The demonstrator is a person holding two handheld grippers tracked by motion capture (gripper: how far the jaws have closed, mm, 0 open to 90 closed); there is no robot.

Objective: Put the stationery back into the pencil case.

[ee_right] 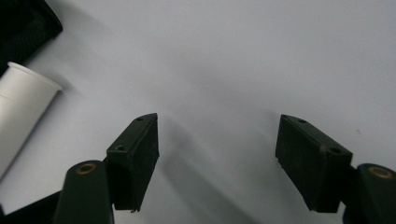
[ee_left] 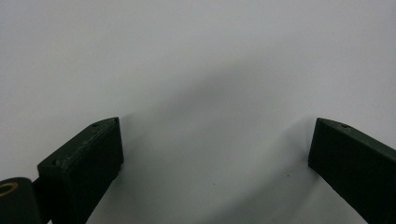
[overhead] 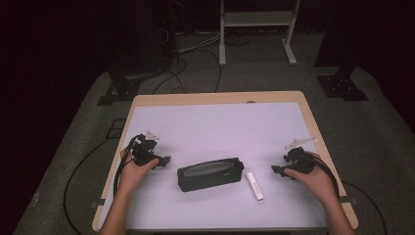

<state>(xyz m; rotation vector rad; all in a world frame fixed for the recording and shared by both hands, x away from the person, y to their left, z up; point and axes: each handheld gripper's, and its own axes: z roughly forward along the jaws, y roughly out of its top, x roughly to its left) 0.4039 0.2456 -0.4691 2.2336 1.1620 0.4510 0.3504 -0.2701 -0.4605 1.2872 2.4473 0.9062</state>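
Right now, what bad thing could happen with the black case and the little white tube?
The white tube lies loose right beside the black case, so moving the case might knock it and send it rolling. Both the left gripper and the right gripper are open and empty, so a hurried grab could nudge things away.

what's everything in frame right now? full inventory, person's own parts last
black pouch: 1, black, middle of the mat, lying flat
white tube: 1, white, just right of the pouch
mat: 1, pale lilac, covering the tabletop
table: 1, light wood, rim showing around the mat
frame: 1, white, on the floor behind the table
left gripper: 1, black, left of the pouch, jaws open and empty
right gripper: 1, black, right of the tube, jaws open and empty
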